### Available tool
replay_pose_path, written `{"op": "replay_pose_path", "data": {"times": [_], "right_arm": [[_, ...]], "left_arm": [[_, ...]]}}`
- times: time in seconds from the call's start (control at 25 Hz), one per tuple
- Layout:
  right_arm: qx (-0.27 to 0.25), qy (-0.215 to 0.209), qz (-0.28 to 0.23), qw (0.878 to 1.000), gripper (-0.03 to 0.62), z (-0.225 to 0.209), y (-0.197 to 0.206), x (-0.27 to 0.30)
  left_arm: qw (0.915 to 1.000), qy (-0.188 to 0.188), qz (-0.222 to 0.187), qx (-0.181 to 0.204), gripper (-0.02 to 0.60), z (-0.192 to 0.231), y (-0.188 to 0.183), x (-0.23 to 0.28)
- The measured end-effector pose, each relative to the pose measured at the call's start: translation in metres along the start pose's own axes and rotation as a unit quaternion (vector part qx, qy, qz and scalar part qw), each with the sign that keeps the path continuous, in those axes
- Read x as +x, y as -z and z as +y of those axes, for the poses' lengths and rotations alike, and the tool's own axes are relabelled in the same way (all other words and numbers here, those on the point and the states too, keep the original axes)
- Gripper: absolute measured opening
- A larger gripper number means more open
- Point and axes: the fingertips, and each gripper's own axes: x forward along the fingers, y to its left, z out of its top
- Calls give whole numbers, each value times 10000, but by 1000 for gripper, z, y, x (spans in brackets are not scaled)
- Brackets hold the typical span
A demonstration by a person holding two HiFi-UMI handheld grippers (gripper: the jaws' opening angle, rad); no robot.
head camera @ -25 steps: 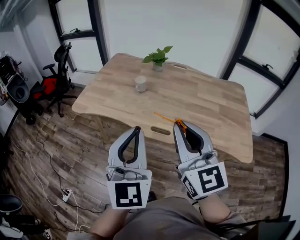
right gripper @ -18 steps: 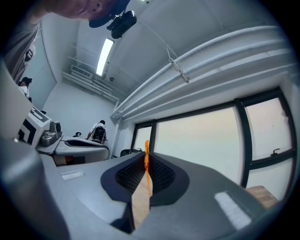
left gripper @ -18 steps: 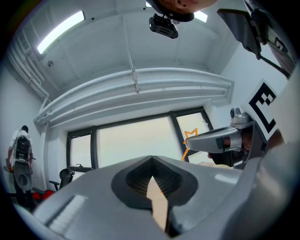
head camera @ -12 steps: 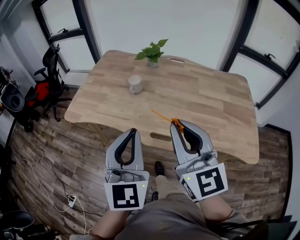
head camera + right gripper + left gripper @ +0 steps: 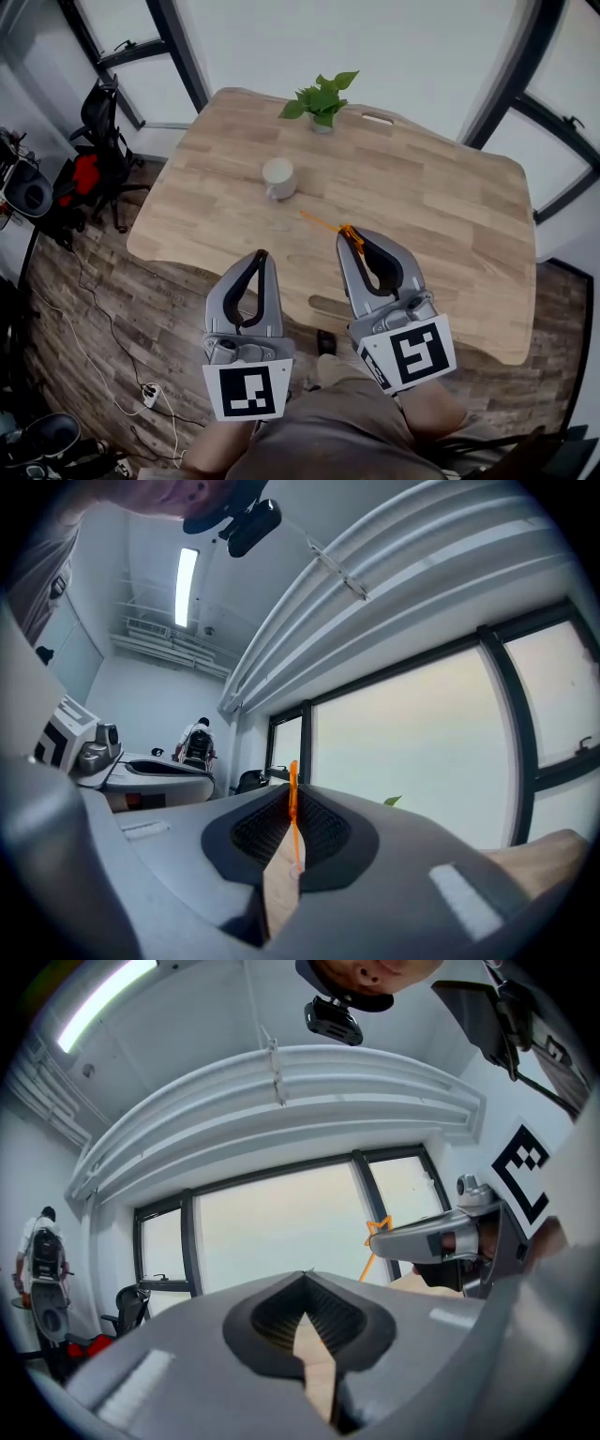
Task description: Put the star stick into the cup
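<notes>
A wood-plank floor [image 5: 112, 291] lies under a pale wooden table [image 5: 422, 206], with dark-framed windows behind it. Nearest the person, both grippers are held side by side over the table's near edge, marker cubes toward the body.

The left gripper [image 5: 261, 255] has its jaws pressed together with nothing between them, as the left gripper view shows. The right gripper [image 5: 349, 234] is clamped on the orange stick [image 5: 323, 223]. In the right gripper view the stick [image 5: 292, 808] runs up through the closed tips. Its free end slants out to the left past the tips, and the left gripper view shows the star on that end [image 5: 379, 1227].

Further on, the white cup [image 5: 278, 177] stands upright on the table, near the stick's end but clear of it. Beyond it a plant [image 5: 322, 98] sits at the far edge. A black chair [image 5: 98, 122] stands off the table's left side.
</notes>
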Motion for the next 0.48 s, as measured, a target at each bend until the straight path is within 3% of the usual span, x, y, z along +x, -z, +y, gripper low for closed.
{"op": "replay_pose_path", "data": {"times": [0.48], "right_arm": [[10, -401, -222, 9989, 46, -30, -13, 73]], "left_arm": [[9982, -512, -151, 277, 0, 36, -18, 52]]}}
